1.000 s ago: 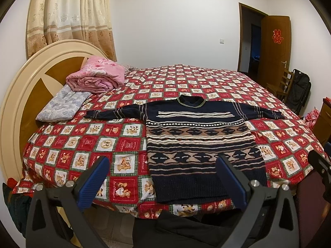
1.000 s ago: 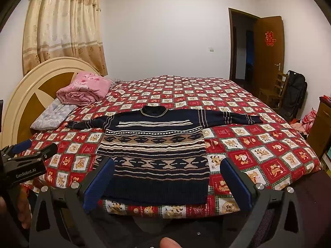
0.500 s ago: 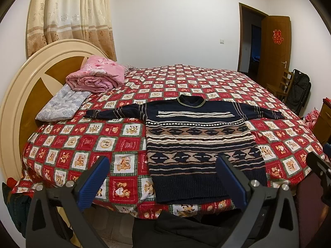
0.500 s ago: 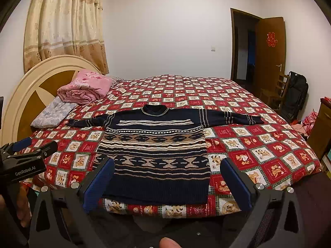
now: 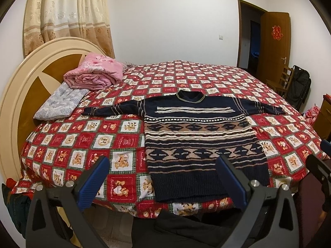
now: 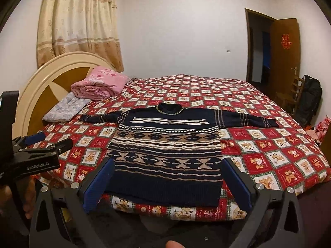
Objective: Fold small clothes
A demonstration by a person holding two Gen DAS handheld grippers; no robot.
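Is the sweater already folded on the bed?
No, the sweater lies flat on the bed with both sleeves spread out.

1. The sweater (image 5: 198, 142) (image 6: 167, 153) is dark navy knit with cream stripes and tan diamond-patterned bands.
2. It lies flat and unfolded, face up, on the bed (image 5: 86, 142) (image 6: 269, 144).
3. Both sleeves stretch straight out sideways.
4. The collar points toward the far side; the hem lies at the near edge.

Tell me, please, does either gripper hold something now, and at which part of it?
Nothing is held. The left gripper and the right gripper are both open, short of the bed; the sweater lies flat and untouched.
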